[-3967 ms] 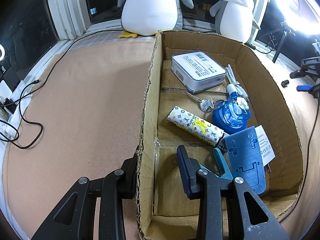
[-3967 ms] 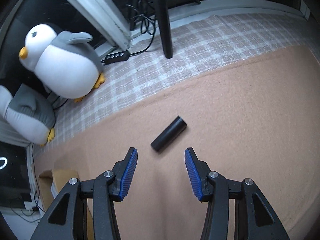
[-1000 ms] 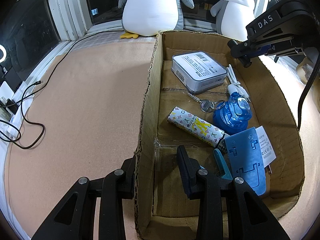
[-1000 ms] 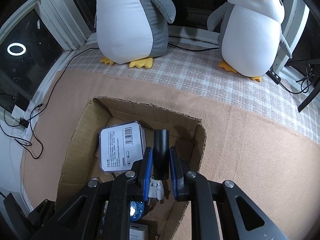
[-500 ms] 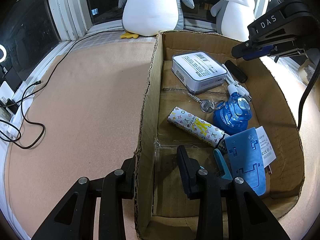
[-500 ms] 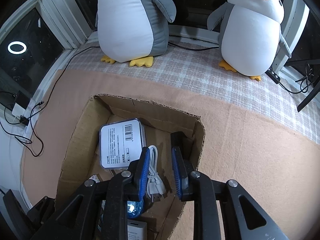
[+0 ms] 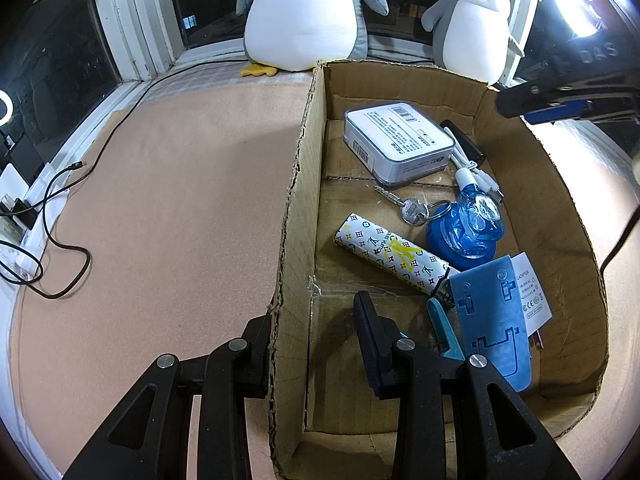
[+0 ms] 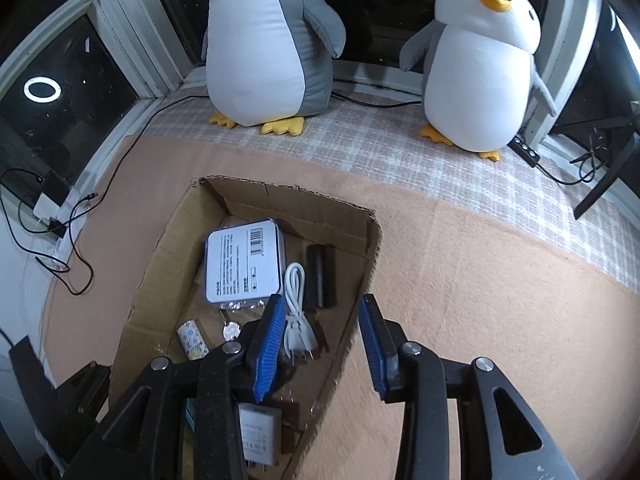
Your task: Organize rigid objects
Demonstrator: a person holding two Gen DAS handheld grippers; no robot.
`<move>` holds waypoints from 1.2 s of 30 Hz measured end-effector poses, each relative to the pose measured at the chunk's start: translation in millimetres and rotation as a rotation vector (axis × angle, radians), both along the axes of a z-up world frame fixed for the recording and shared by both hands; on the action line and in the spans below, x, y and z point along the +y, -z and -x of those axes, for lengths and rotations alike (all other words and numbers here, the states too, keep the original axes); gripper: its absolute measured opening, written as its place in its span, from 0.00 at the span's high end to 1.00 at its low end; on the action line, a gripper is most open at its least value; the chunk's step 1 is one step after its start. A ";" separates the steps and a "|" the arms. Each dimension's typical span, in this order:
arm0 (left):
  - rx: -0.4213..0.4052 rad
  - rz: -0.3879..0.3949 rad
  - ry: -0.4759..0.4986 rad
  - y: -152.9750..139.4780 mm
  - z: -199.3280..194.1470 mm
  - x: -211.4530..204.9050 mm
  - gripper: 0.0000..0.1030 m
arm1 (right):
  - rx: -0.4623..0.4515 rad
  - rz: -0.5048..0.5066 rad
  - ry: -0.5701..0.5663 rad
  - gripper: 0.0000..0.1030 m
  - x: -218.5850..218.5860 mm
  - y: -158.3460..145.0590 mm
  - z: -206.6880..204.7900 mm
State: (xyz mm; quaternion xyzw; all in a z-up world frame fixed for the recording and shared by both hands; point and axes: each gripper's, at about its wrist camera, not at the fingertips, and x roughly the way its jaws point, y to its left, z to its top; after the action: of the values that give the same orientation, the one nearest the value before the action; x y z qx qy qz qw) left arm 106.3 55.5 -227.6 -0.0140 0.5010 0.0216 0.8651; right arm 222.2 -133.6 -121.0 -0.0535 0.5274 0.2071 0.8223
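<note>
An open cardboard box (image 7: pixel 296 184) holds several items. My left gripper (image 7: pixel 312 312) is shut on its left wall, one finger outside and one inside. The black cylinder (image 7: pixel 464 142) lies loose in the far right corner, beside a white cable (image 7: pixel 476 176) and a white labelled case (image 7: pixel 398 140). In the right wrist view the black cylinder (image 8: pixel 320 276) rests on the box floor. My right gripper (image 8: pixel 320 344) hangs above and nearer than it, over the right wall of the box (image 8: pixel 280 190); its jaws are opening with nothing between them. The right gripper (image 7: pixel 560 100) also shows at the upper right of the left wrist view.
Also in the box are a key (image 7: pixel 414 210), a patterned tube (image 7: pixel 392 258), a blue bottle (image 7: pixel 468 232) and a blue plastic plate (image 7: pixel 492 316). Two plush penguins (image 8: pixel 264 44) (image 8: pixel 480 72) stand behind it by the window. Black cables (image 7: pixel 52 216) trail at the left edge.
The right gripper let go of the black cylinder, which now lies in the box's far corner. Its jaws have spread and it has drawn back to the right. The left gripper kept still.
</note>
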 end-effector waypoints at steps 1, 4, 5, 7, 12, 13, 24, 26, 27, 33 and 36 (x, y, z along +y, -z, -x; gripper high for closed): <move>0.001 -0.001 0.000 -0.1 -0.1 -0.4 0.65 | -0.006 -0.001 0.002 0.65 -3.0 -2.4 3.5; 0.009 -0.009 0.004 -0.7 1.1 -0.1 0.65 | -0.025 -0.010 0.005 0.60 -12.4 -10.8 13.3; 0.012 -0.011 0.007 -1.3 0.3 -1.2 0.65 | -0.036 -0.016 0.007 0.59 -17.3 -15.2 18.3; 0.017 -0.013 0.008 -2.3 0.6 -2.0 0.65 | -0.052 -0.021 0.009 0.57 -24.0 -22.0 25.8; -0.008 -0.023 0.009 -16.4 5.2 -6.9 0.65 | -0.087 -0.046 0.025 0.56 -44.4 -39.8 47.5; -0.016 -0.025 0.009 -20.8 7.3 -7.4 0.65 | -0.098 -0.052 0.029 0.53 -48.9 -43.7 53.5; -0.103 -0.023 0.030 -82.0 39.3 -17.3 0.65 | -0.187 -0.099 0.064 0.40 -83.3 -76.1 120.7; -0.122 -0.030 0.047 -95.4 46.2 -24.1 0.64 | -0.202 -0.104 0.062 0.39 -85.7 -80.6 133.4; -0.129 -0.033 0.054 -100.4 49.6 -27.0 0.61 | -0.208 -0.105 0.062 0.39 -87.1 -82.6 137.8; -0.191 -0.058 0.094 -135.0 73.8 -45.5 0.53 | -0.259 -0.136 0.080 0.37 -92.5 -92.4 170.6; -0.226 -0.059 0.098 -150.9 86.2 -49.5 0.48 | -0.301 -0.131 0.090 0.35 -90.0 -94.8 185.5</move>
State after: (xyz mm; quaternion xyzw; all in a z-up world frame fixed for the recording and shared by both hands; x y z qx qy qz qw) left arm 20.1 5.9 -76.7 0.0336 0.3996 -0.0078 0.9161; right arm 36.7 -223.6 -26.1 -0.0066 0.3856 0.1935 0.9021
